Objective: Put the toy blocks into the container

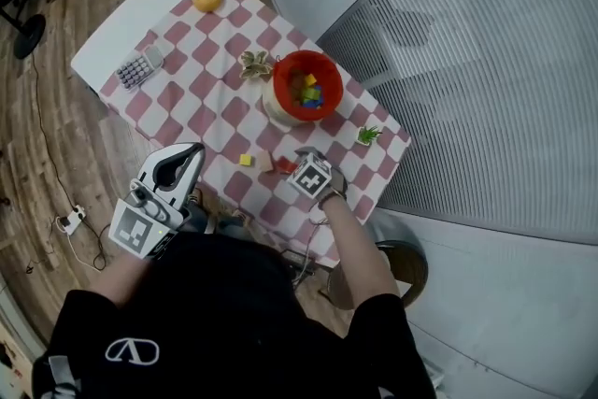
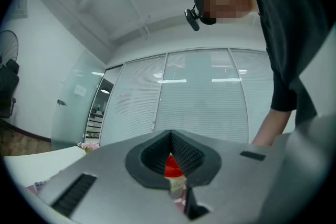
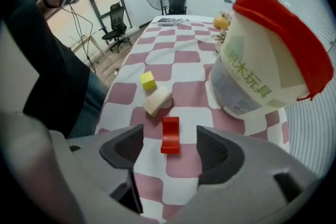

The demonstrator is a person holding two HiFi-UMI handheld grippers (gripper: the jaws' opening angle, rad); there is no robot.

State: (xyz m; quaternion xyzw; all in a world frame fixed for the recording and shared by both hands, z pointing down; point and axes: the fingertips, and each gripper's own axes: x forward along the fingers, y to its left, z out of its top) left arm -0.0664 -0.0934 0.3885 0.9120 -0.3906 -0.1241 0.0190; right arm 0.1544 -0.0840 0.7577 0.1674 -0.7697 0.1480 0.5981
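Left gripper (image 2: 170, 153): jaws pressed together, empty, held near the person off the table edge. Right gripper (image 3: 168, 145): jaws spread, pointing down, either side of the red block (image 3: 170, 135) without contact. The block lies on the checked cloth (image 3: 184, 55). Beyond it: cream block (image 3: 157, 100), then yellow block (image 3: 148, 80). Container (image 3: 268, 60) stands upright further right, blocks (image 1: 308, 93) inside.

We see bare cloth (image 3: 184, 165) on both sides of the red block (image 3: 170, 135); the cream block (image 3: 157, 100) lies just beyond it, and the container (image 3: 262, 55) stands close beside them.
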